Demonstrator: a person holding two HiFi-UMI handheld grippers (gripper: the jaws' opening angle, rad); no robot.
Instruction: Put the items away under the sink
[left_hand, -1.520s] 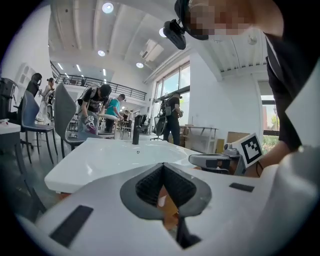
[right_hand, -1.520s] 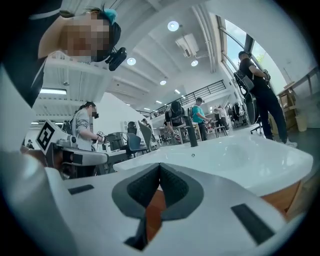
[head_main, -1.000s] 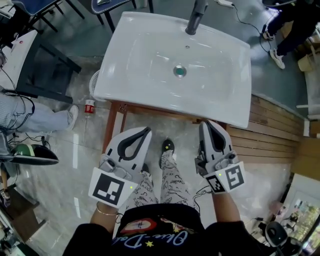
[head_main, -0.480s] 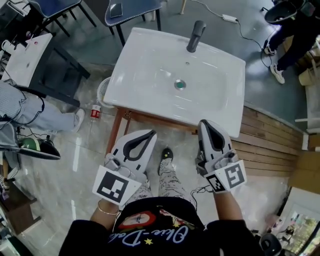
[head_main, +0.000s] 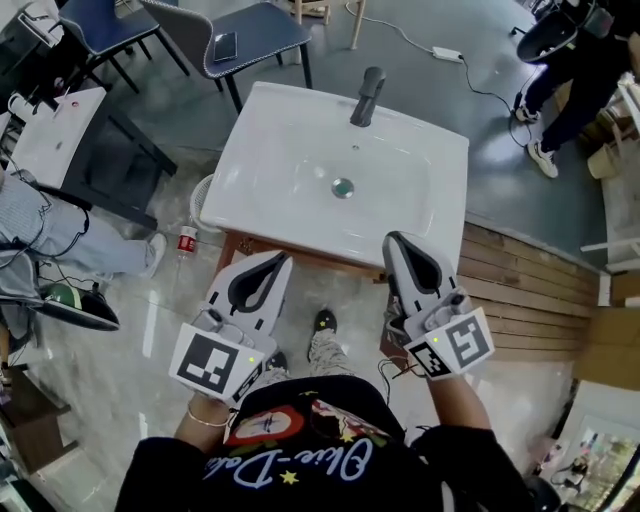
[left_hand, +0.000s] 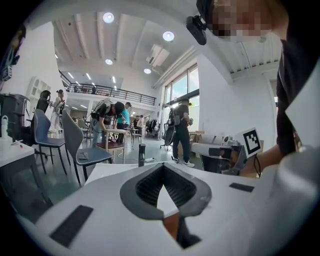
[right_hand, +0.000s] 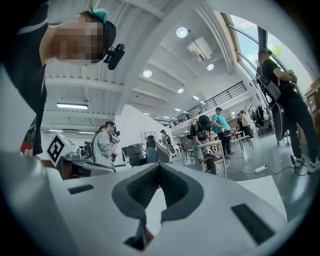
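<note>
We noted left gripper (head_main: 278, 262) and right gripper (head_main: 396, 243) closed, empty, near the sink (head_main: 262, 170); we judged jaws should open before any reach.

**Bright, High-Ceilinged Hall**

A glossy pale tiled floor (head_main: 110, 340) meets a matt grey floor (head_main: 490, 120), with a strip of brown wooden planks (head_main: 520, 290) at the right. A grey-seated chair on black legs (head_main: 245, 30) and a white power strip (head_main: 445, 53) sit on the grey floor. Round recessed ceiling lights (left_hand: 168, 36) shine above tall windows (left_hand: 186, 92), white walls (left_hand: 225, 90) and a railed mezzanine balcony (left_hand: 110, 91).
</note>
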